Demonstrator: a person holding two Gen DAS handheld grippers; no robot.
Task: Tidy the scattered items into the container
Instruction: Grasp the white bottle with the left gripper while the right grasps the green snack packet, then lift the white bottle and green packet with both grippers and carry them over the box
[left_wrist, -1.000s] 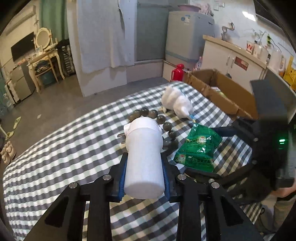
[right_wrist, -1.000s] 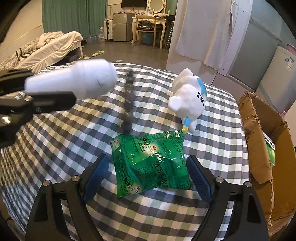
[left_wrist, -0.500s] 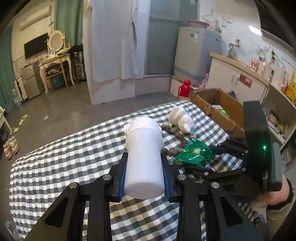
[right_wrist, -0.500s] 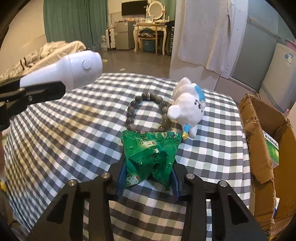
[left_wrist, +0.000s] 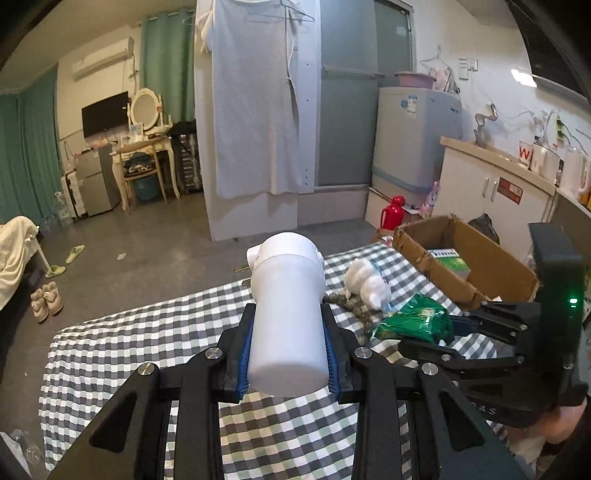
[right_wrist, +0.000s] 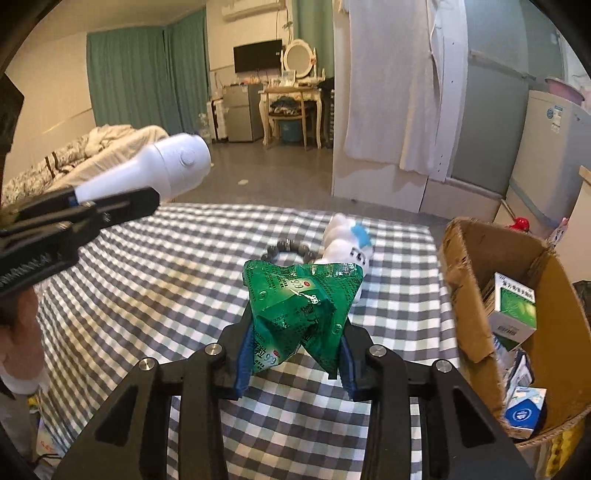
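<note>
Left tool (left_wrist: 288, 354) clamped on a white plastic device (left_wrist: 286, 321), blue pads (left_wrist: 244, 354) pressed against both of its sides, held in the air above the near part of the checked bench (left_wrist: 147, 332). From the right wrist view, same device (right_wrist: 162, 171) up at left, rounded head pointing toward the middle of the room. Right tool (right_wrist: 293, 350) pinched tight on a crumpled green sachet (right_wrist: 299, 306), lifted off the bench (right_wrist: 166, 266), upper edge of the sachet fanned out wide above the pads. On the far side of the cloth, a white plush toy (right_wrist: 345, 240) with a blue patch lying just beside a ring of dark beads (right_wrist: 286, 247), touching or nearly so. At right, past the bench edge, an open cardboard box (right_wrist: 465, 295) holding a green-and-white carton (right_wrist: 513, 306) plus smaller packets lower down. In the left wrist view, box (left_wrist: 491, 266) at far right, plush toy (left_wrist: 365, 280) and beads (left_wrist: 351, 302) between it and the device.
</note>
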